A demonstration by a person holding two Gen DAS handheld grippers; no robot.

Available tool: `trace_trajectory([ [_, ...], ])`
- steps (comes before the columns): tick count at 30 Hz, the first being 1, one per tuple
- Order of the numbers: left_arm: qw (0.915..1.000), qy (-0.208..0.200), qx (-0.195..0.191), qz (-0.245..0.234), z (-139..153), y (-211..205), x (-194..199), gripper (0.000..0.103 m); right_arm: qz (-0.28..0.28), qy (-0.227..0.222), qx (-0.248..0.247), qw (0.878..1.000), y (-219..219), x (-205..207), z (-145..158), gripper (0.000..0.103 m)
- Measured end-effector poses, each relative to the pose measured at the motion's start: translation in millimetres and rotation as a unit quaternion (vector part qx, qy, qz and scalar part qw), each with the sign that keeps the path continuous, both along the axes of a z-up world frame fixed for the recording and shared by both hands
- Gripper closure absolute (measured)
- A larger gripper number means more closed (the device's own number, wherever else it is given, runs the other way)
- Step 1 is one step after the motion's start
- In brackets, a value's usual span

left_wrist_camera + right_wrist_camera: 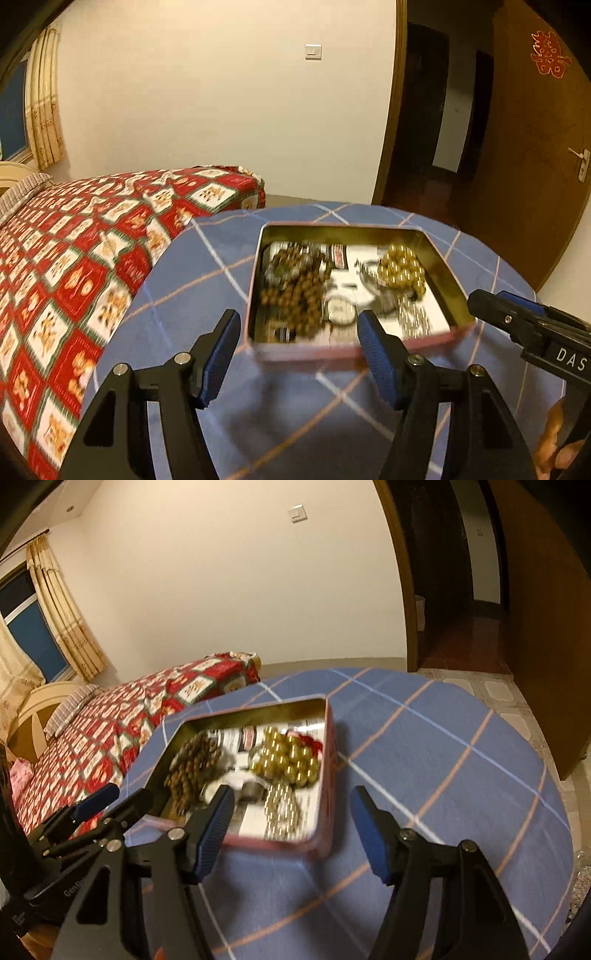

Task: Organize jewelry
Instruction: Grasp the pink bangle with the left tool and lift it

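Note:
An open pink tin (pixel 306 352) (pixel 325 775) with a gold inside sits on the blue checked table. It holds brown wooden beads (pixel 295 295) (pixel 192 771), golden beads (pixel 400 267) (pixel 291 757), a silver chain (pixel 413 317) (pixel 282 812) and other small pieces. My left gripper (pixel 299 328) hovers open over the tin's near wall, nothing between its pads. My right gripper (pixel 293 805) hangs open over the tin's near right corner, also empty. Each gripper shows in the other's view: the right gripper (pixel 491 301) on the right, the left gripper (pixel 122 794) on the left.
The round table (pixel 184 295) (pixel 443 760) has a blue cloth with pale and orange lines. A bed with a red patterned cover (pixel 92 236) (pixel 129 720) stands to the left. A wooden door (pixel 535 147) and a dark doorway (pixel 461 572) are at the right.

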State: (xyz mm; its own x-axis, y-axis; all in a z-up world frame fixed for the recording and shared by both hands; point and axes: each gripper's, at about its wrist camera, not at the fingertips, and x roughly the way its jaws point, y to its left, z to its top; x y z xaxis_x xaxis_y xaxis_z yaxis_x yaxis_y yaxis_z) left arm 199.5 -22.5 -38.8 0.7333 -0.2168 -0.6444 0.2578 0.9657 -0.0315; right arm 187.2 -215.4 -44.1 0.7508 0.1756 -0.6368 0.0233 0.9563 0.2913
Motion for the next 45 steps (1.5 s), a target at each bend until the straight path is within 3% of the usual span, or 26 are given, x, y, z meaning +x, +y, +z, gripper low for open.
trace_trajectory([
  [7, 0.9998, 0.02, 0.002, -0.002, -10.1, 15.1, -42.7, 0.037, 0.018, 0.018, -0.015, 1.0, 10.0, -31.1, -8.0, 0.043],
  [13, 0.998, 0.063, 0.0, -0.002, -31.7, 25.1, -69.4, 0.037, 0.02, 0.027, -0.01, 0.999, 13.5, -57.6, -14.1, 0.043],
  [18, 0.995, 0.09, 0.042, -0.015, -48.7, 13.4, -77.3, 0.037, 0.03, 0.03, -0.016, 0.999, 21.4, -75.6, -18.5, 0.043],
  [26, 0.9914, 0.096, 0.077, -0.045, -45.7, -0.4, -94.1, 0.044, 0.022, 0.017, -0.011, 1.0, 17.8, -95.7, -8.1, 0.043],
  [29, 0.9933, 0.091, 0.043, -0.056, -37.4, 2.4, -102.2, 0.044, 0.018, 0.014, -0.008, 1.0, 14.7, -99.1, -6.8, 0.043],
  [31, 0.993, 0.086, 0.052, -0.061, -35.6, 0.2, -104.1, 0.044, 0.016, 0.015, -0.005, 1.0, 13.1, -101.1, -7.6, 0.043],
  [32, 0.9921, 0.085, 0.068, -0.062, -37.7, -2.9, -104.2, 0.045, 0.016, 0.016, -0.002, 1.0, 12.7, -101.8, -8.1, 0.043],
  [35, 0.9867, 0.116, 0.083, -0.078, -53.2, -10.4, -101.4, 0.068, 0.016, 0.017, 0.005, 1.0, 11.6, -103.4, -8.3, 0.043],
  [39, 0.9862, 0.114, 0.086, -0.084, -58.3, -17.4, -101.1, 0.07, 0.012, 0.011, 0.007, 1.0, 8.7, -107.1, -5.1, 0.043],
  [43, 0.9874, 0.111, 0.063, -0.094, -60.4, -19.8, -93.4, 0.073, 0.01, 0.013, 0.017, 1.0, 6.8, -108.0, -5.8, 0.043],
  [45, 0.9871, 0.106, 0.052, -0.108, -61.0, -22.6, -95.5, 0.093, 0.01, 0.013, 0.021, 1.0, 7.6, -109.0, -5.7, 0.043],
])
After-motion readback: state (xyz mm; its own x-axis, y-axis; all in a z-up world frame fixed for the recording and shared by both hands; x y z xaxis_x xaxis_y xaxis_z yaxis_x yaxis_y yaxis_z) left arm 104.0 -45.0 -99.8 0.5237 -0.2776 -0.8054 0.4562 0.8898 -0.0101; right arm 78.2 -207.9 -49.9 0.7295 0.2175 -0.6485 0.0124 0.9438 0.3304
